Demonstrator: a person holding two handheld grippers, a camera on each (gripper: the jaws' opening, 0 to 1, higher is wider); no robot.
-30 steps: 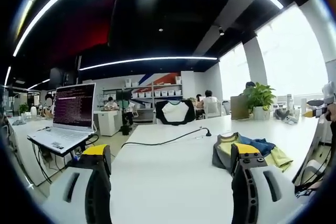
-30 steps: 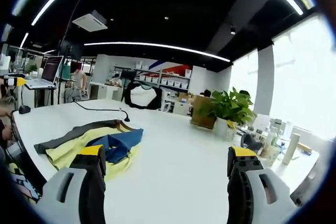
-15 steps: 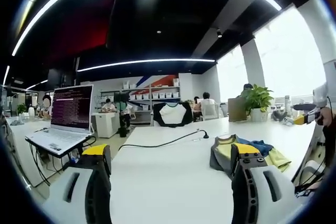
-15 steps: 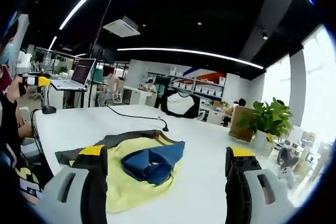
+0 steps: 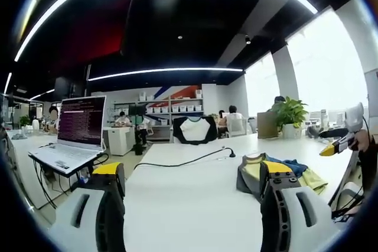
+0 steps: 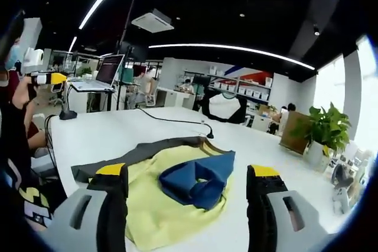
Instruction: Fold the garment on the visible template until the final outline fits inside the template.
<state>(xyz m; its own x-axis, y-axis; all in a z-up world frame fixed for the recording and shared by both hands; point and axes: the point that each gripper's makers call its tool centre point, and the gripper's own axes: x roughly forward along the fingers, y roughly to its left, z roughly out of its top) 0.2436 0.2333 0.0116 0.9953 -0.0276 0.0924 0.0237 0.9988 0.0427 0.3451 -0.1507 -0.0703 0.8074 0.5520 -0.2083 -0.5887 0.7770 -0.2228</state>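
Yellow, blue and dark grey cloth makes up the garment (image 6: pixel 177 190), which lies crumpled on the white table (image 6: pixel 106 131) at lower centre of the right gripper view. That view now sits closer to it and more squarely over it than a second ago, so I judge the person is bringing the right gripper (image 6: pixel 186 196) in for a first grasp; its jaws stand wide apart and hold nothing. No template outline can be made out on the table.

In the left gripper view the garment (image 5: pixel 295 169) sits at right of centre, partly behind one jaw. The left gripper (image 5: pixel 192 190) has barely shifted, jaws spread and empty. The laptop (image 5: pixel 74 134) screen at left shows text lines too small to read; no brands are legible.
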